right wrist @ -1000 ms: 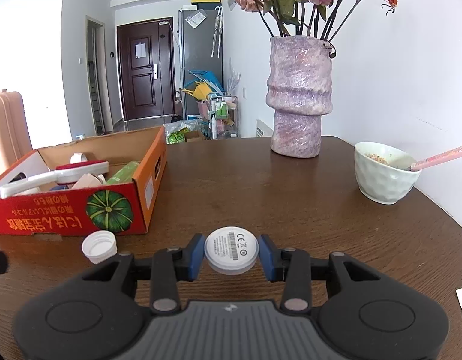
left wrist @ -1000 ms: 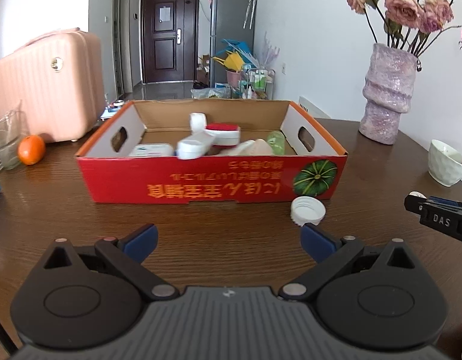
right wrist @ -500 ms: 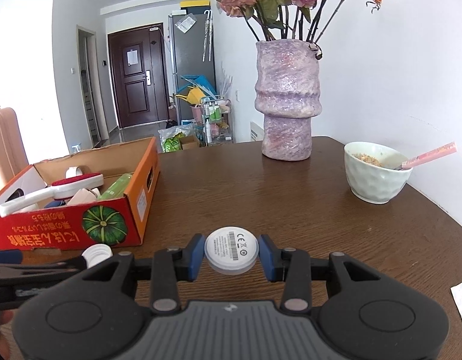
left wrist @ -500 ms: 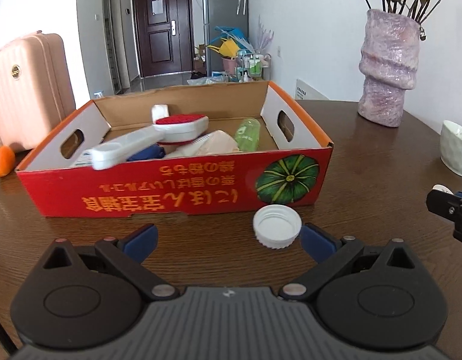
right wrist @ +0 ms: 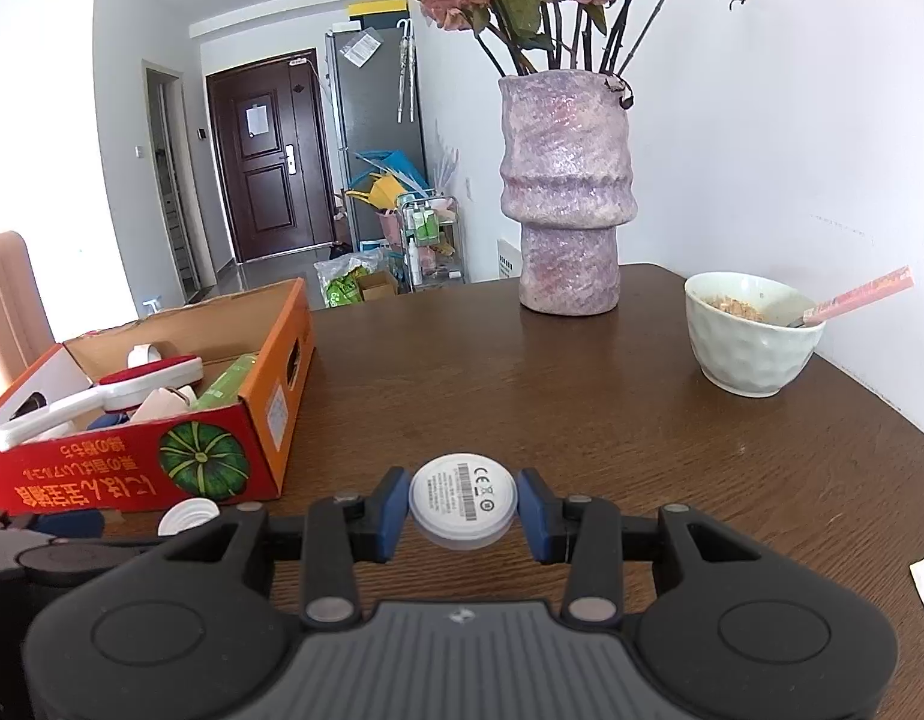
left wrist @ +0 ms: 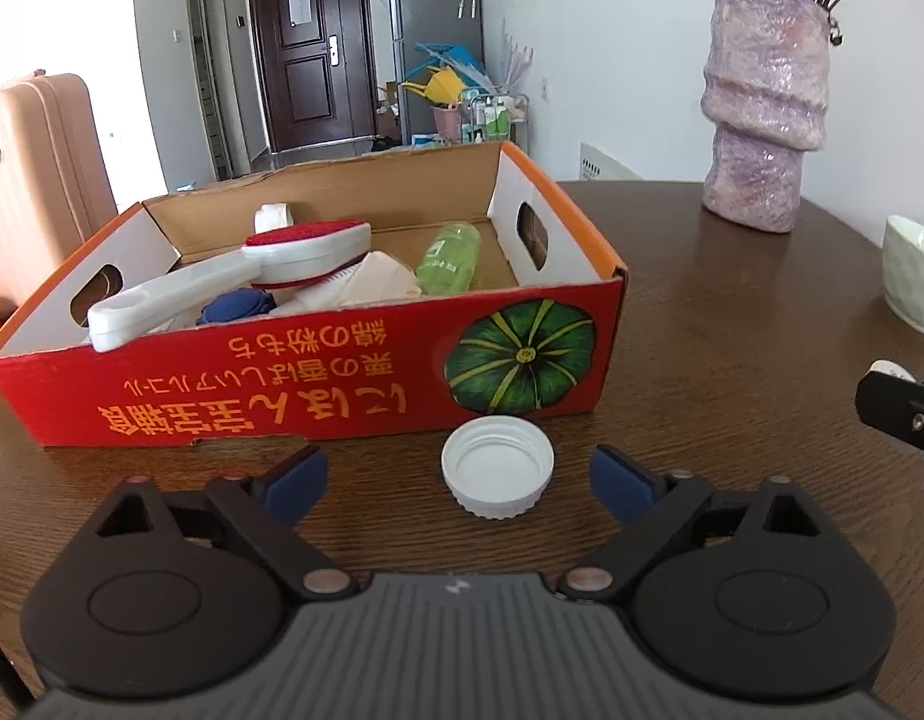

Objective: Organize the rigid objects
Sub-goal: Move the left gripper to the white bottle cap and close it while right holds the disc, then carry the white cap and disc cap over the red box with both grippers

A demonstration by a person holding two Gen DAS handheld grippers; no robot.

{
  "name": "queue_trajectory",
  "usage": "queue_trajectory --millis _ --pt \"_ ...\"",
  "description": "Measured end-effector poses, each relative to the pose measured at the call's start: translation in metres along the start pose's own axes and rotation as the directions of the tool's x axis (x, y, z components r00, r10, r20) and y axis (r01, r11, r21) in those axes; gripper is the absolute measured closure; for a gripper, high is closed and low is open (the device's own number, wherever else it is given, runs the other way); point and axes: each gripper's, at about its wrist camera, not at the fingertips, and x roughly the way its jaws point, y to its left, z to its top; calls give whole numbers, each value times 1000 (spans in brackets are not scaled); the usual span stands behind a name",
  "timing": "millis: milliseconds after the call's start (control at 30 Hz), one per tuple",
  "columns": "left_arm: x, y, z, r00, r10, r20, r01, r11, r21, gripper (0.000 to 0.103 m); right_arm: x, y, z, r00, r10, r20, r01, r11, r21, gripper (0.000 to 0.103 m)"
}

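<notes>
A white screw cap (left wrist: 497,466) lies open side up on the brown table just in front of the red cardboard box (left wrist: 318,384). My left gripper (left wrist: 459,480) is open, with the cap between its blue fingertips and closer to the right one. My right gripper (right wrist: 462,507) is shut on a white round disc (right wrist: 462,501) with a printed label, held above the table. The box (right wrist: 132,468) holds a white and red brush (left wrist: 234,267), a green bottle (left wrist: 447,255) and other items. The cap also shows in the right wrist view (right wrist: 189,514).
A purple vase (right wrist: 567,198) with dried roses stands at the back of the table. A white bowl (right wrist: 753,333) with a pink-handled spoon sits at the right. A pink suitcase (left wrist: 36,174) stands left behind the box. The right gripper's tip (left wrist: 900,411) shows at the right edge.
My left gripper has moved forward and right toward the white cap, which now lies between its fingertips. The right gripper has kept its hold on the disc and shifted slightly.
</notes>
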Motion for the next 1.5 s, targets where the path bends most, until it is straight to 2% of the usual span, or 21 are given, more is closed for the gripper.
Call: queue_trajectory --millis 67,133,200,433,967,1500 --pt "2 0 0 1000 -6 -12 6 1000 -2 20 0 1 0 1000 0 -1 0 1000 -3 64" --pt "5 2 0 999 -32 -34 32 999 -6 46 1 1 0 1000 0 -1 0 1000 -5 64" --pt "4 3 0 998 -59 -29 59 998 -1 61 1 1 0 1000 0 -3 0 1000 -6 64" --pt "-5 10 -4 997 -77 -17 78 997 10 62 1 2 -1 1000 10 -3 -10 1000 -13 64" --pt "-40 49 -16 998 -41 55 41 999 1 62 -7 9 -5 999 36 18 -35 999 -38 64" --pt "-72 101 -28 994 -8 107 15 998 -63 62 -31 44 -17 986 138 93 -132 989 -61 64"
